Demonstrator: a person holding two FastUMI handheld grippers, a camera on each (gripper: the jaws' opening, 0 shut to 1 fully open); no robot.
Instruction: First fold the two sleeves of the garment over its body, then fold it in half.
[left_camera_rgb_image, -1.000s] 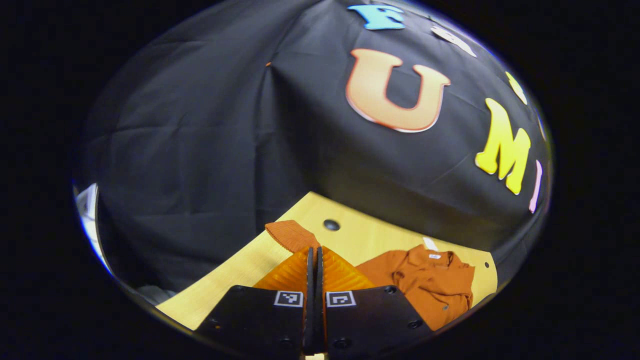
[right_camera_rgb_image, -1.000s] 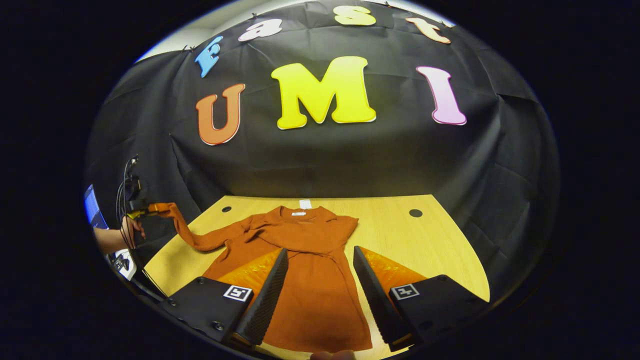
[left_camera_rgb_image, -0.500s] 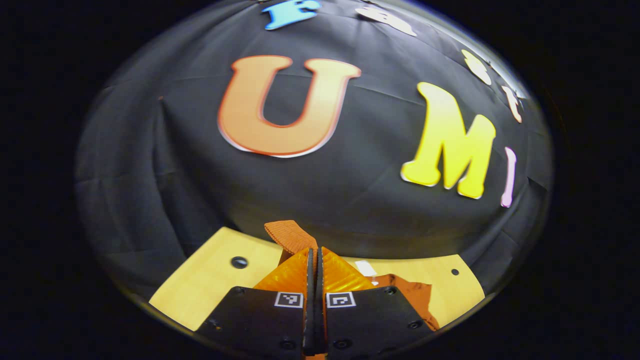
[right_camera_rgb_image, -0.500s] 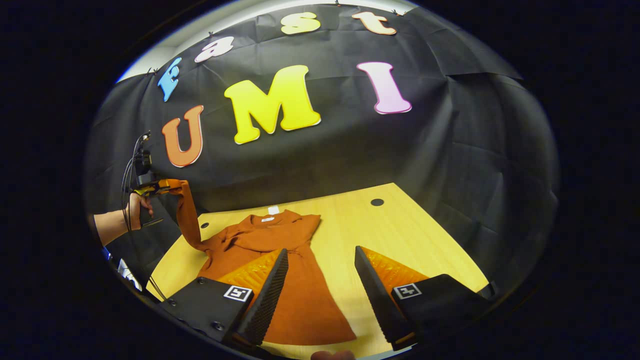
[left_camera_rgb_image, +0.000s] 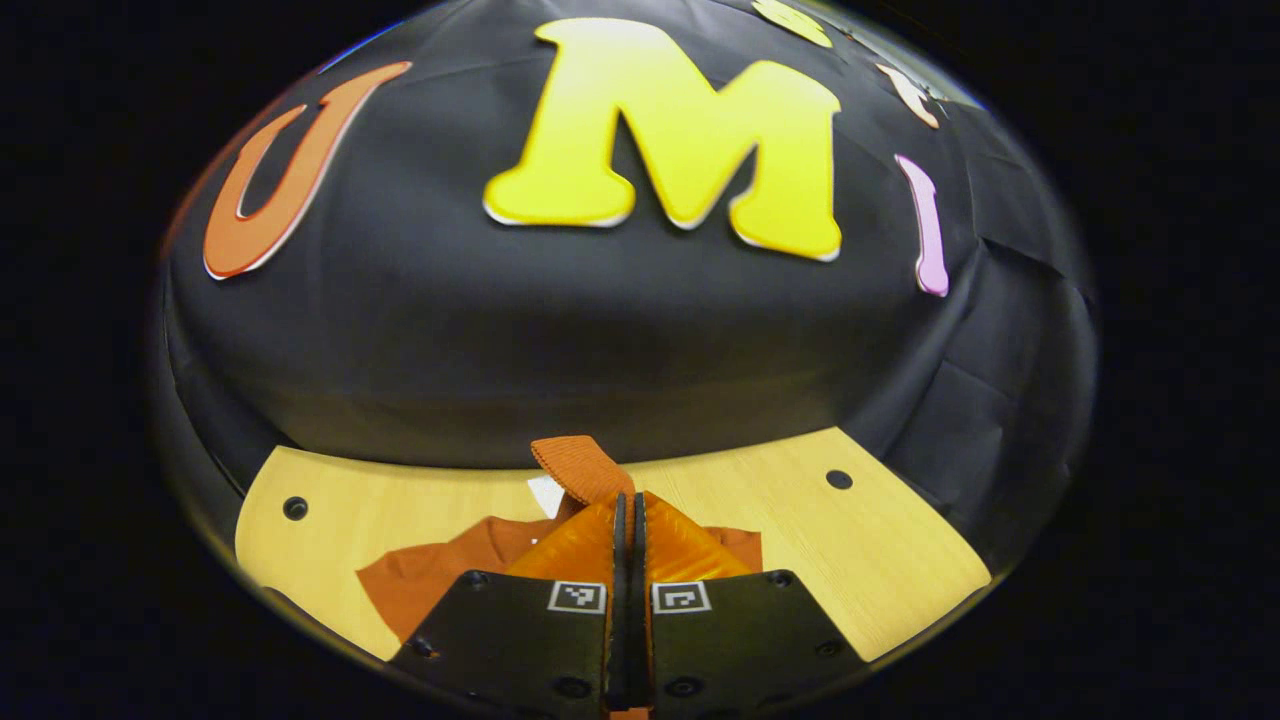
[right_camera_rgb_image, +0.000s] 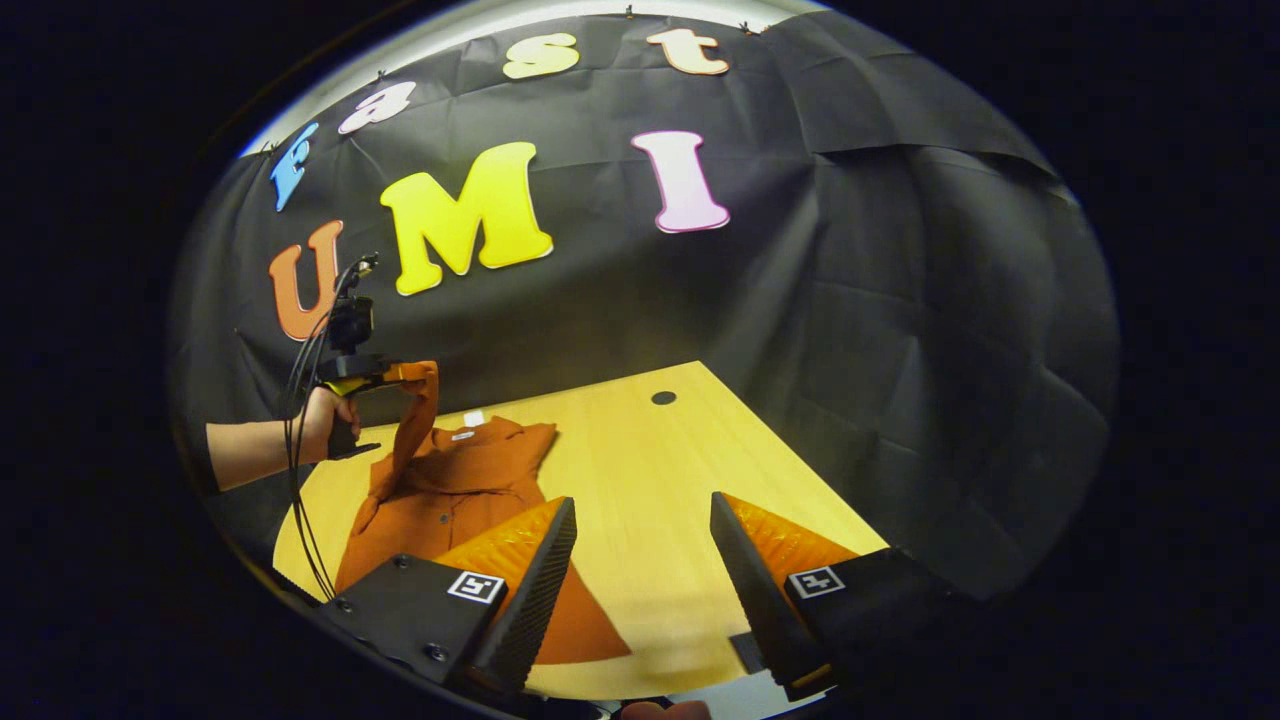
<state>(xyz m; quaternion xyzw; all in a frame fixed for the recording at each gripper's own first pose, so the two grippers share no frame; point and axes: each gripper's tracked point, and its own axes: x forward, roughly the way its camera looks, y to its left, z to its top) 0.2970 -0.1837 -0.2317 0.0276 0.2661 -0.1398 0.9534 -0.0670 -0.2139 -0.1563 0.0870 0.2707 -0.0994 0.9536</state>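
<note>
Basically, left gripper (left_camera_rgb_image: 628, 505) was pinching the sleeve (left_camera_rgb_image: 580, 468) cuff, lifted above the garment (right_camera_rgb_image: 455, 485), which lay on the table (right_camera_rgb_image: 660, 470). Right gripper (right_camera_rgb_image: 640, 540) was spread wide, holding nothing, over bare table beside the garment. Risk: ribbed cuff could slip from the pinch, or the raised sleeve could drag the body out of flat and land crooked.

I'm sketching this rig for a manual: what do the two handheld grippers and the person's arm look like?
Each gripper has black bodies carrying small square black-and-white markers. The right gripper has two long wedge-shaped fingers with ribbed inner faces. The left gripper, seen in the right gripper view, has a black camera on top and black cables looping down. The forearm behind the hand is bare, no sleeve showing.
</note>
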